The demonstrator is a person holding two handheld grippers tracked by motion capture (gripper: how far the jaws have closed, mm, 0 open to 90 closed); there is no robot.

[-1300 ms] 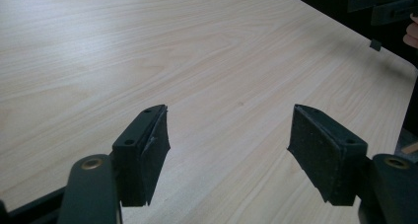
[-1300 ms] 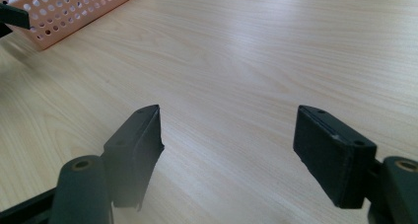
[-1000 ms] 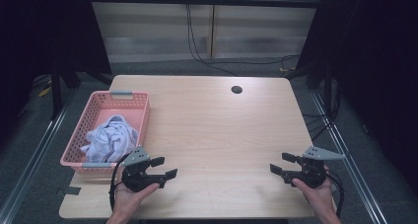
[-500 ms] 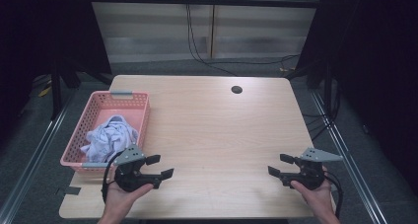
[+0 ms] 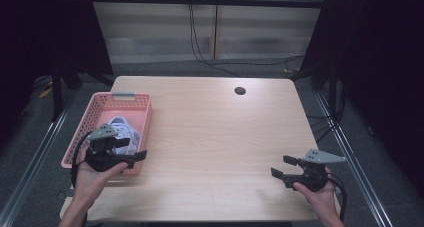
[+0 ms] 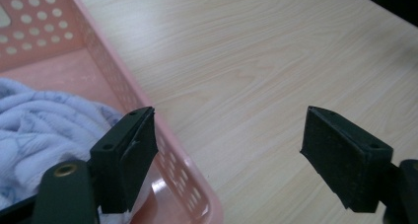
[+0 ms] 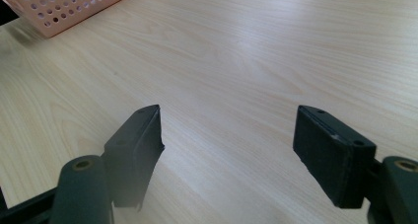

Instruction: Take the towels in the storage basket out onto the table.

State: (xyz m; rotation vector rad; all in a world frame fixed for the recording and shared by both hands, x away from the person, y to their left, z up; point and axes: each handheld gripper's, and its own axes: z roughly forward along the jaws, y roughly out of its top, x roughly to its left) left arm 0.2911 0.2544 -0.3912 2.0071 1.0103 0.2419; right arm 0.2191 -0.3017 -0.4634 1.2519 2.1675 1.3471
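A pink perforated basket (image 5: 125,98) stands at the table's left edge with a crumpled pale blue-white cloth (image 5: 122,129) in it. My left gripper (image 5: 132,149) hovers over the basket's near right corner, open, its jaws having just been opening with nothing pinched between them. In the left gripper view the left gripper (image 6: 229,150) straddles the basket's right wall (image 6: 143,115) from above, and the cloth (image 6: 44,130) lies to the left. My right gripper (image 5: 282,166) rests open near the front right of the table. The right gripper (image 7: 229,145) has bare wood between its jaws, and the basket (image 7: 64,7) is far off.
The light wooden table (image 5: 215,137) has a round cable hole (image 5: 240,91) near its far edge. Dark floor with metal rails runs along both sides, and cables hang behind the table. The broad middle of the tabletop is bare wood.
My left gripper has risen and moved left from the front edge to above the basket's near right corner, its jaws wider. The right hand has stayed in place.
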